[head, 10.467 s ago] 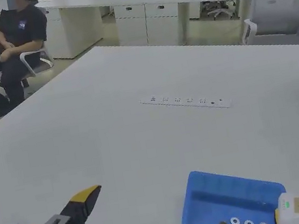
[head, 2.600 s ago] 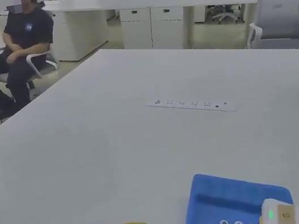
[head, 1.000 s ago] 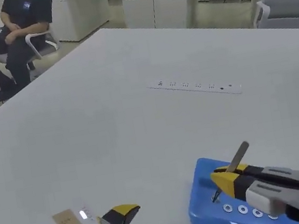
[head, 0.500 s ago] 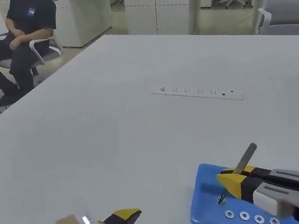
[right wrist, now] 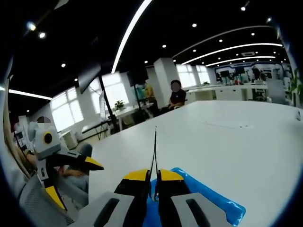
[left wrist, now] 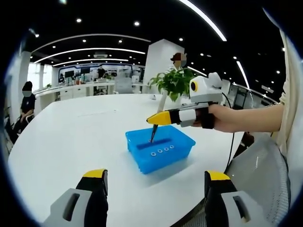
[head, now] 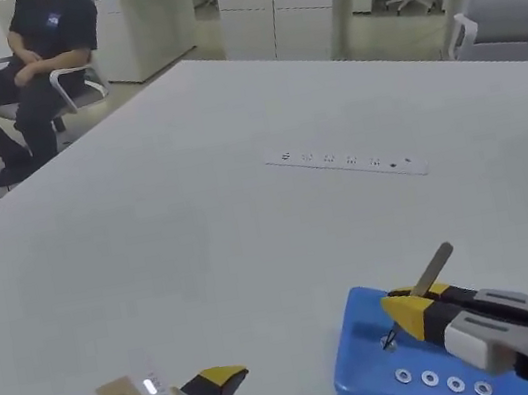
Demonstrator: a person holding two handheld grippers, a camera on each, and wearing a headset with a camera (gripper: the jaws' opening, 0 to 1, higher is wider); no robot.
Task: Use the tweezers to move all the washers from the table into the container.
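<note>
The right gripper (right wrist: 152,177) pinches one pair of tweezers (right wrist: 154,151) just above one blue box (left wrist: 156,163) holding four washers (head: 429,379); the left gripper (left wrist: 155,174) has its jaws wide apart, empty.

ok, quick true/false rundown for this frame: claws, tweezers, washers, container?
1. The right claw is shut on the tweezers. True.
2. The left claw is shut. False: its jaws stand wide apart and hold nothing.
3. Four washers lie in the blue container. True.
4. The tweezers' tips rest on the bare table. False: they point down into the blue container.
</note>
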